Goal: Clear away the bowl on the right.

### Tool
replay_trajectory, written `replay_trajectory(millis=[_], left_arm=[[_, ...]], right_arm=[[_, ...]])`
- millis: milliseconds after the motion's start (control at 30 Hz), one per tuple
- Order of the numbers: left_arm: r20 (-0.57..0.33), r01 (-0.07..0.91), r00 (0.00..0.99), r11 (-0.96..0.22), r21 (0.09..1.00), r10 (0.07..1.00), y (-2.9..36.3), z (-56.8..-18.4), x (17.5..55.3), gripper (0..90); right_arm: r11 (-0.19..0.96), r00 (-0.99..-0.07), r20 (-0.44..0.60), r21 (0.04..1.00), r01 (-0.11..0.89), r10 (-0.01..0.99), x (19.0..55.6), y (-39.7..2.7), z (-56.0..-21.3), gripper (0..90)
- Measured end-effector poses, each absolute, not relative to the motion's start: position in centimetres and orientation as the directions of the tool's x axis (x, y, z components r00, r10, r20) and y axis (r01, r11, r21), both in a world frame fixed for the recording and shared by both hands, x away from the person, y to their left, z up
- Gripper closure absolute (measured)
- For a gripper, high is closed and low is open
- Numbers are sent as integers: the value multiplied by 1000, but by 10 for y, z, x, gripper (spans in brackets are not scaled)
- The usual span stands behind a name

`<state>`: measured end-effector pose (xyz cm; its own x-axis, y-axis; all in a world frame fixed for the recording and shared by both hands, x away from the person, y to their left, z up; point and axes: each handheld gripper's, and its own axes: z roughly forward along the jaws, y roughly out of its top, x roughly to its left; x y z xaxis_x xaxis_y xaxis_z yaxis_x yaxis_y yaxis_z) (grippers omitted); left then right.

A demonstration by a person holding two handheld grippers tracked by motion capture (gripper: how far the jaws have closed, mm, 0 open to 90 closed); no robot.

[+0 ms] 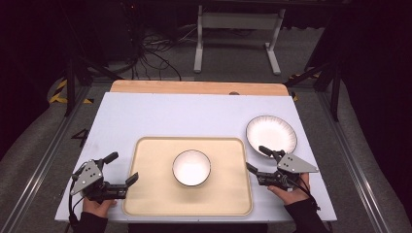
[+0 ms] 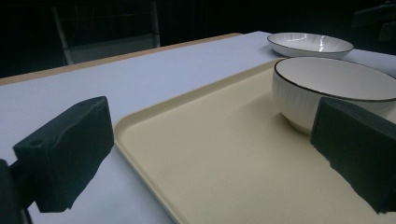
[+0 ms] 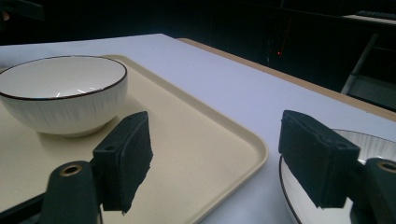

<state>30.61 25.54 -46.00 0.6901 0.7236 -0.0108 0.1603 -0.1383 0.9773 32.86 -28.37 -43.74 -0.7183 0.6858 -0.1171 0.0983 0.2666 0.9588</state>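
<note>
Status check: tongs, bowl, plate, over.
Left tongs and right tongs open, empty. Bowl on tray; plate beside right tongs. Nothing blocking.

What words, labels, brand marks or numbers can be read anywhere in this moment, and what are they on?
No readable text anywhere.
Bowl: plain white with a dark rim line, no mark.
Plate: the same, no mark.
Tray: plain beige, no label.
Table: plain white surface, nothing printed.
Left gripper and right gripper: no lettering legible on the grey plates or black jaws.
Floor tape: yellow and black stripes, no words.
</note>
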Motion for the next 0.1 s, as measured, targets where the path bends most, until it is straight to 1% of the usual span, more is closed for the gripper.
replay_trajectory(millis=[100], left_arm=[[-11, 160, 691, -138, 977, 723, 255, -460, 306, 3]], right_arm=[[264, -717, -99, 957, 122, 689, 330, -284, -443, 261]])
